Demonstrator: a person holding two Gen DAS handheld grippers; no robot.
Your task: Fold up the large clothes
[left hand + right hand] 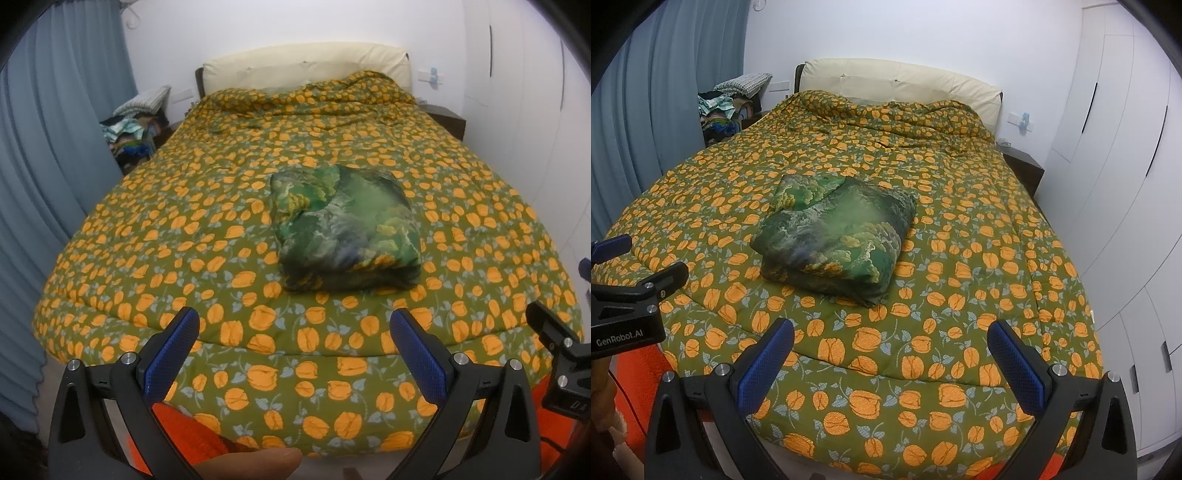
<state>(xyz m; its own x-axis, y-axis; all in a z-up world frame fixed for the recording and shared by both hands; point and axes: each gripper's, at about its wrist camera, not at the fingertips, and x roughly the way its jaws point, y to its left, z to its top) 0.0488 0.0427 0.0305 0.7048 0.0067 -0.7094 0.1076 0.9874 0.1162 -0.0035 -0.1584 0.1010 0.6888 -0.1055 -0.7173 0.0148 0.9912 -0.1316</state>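
Lying folded (apparently squarely) on the bedspread [147,236], the garment [343,229] sits well beyond both wide-open, empty jaws.

Home bedroom, double bed [960,258] with padded headboard [905,83], blue curtains [665,92], white wardrobe [1126,184]

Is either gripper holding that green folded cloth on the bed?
No, the green folded cloth lies by itself on the tulip-print quilt, while the right gripper and left gripper are open and apart from it.

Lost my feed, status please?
Both claws, left and right, open, empty. Green garment folded on bedspread. Nothing in the way.
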